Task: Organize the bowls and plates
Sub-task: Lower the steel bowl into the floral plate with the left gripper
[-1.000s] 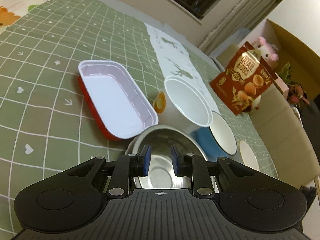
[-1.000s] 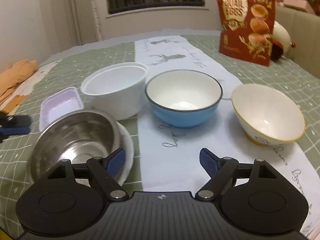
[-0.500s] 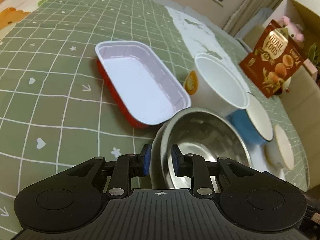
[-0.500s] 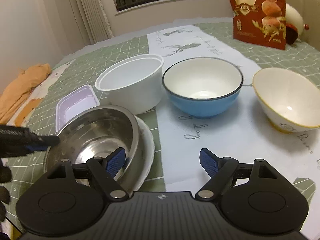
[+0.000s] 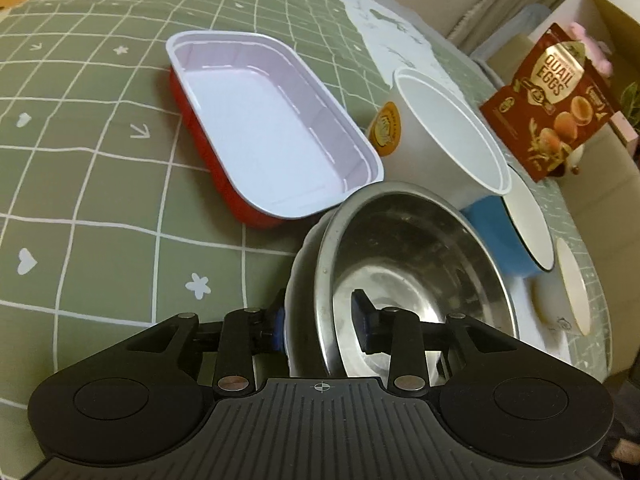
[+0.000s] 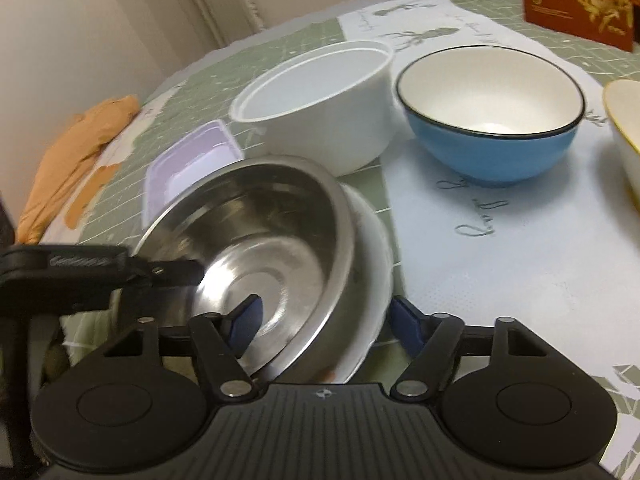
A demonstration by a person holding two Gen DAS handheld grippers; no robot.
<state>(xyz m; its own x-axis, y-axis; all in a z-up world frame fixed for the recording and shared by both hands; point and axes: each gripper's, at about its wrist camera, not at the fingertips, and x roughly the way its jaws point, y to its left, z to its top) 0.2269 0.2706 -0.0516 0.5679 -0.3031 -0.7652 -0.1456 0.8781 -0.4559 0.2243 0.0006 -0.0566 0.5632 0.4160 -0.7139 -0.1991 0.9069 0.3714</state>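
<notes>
Both claws are set astride the near rim of the steel bowl, which is nested on a white plate on the tabletop. Left claw is narrowly parted over bowl and plate, right claw spread wide, neither seen pinching. Rims are best clamped squarely before lifting; from the left claw, the bowl extends toward 1 o'clock.

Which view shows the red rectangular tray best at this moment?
The left wrist view: the red tray shows whole, with its white inside, full rim and red outer wall, beside the steel bowl. The right wrist view catches only a blurred corner of it behind that bowl.
</notes>
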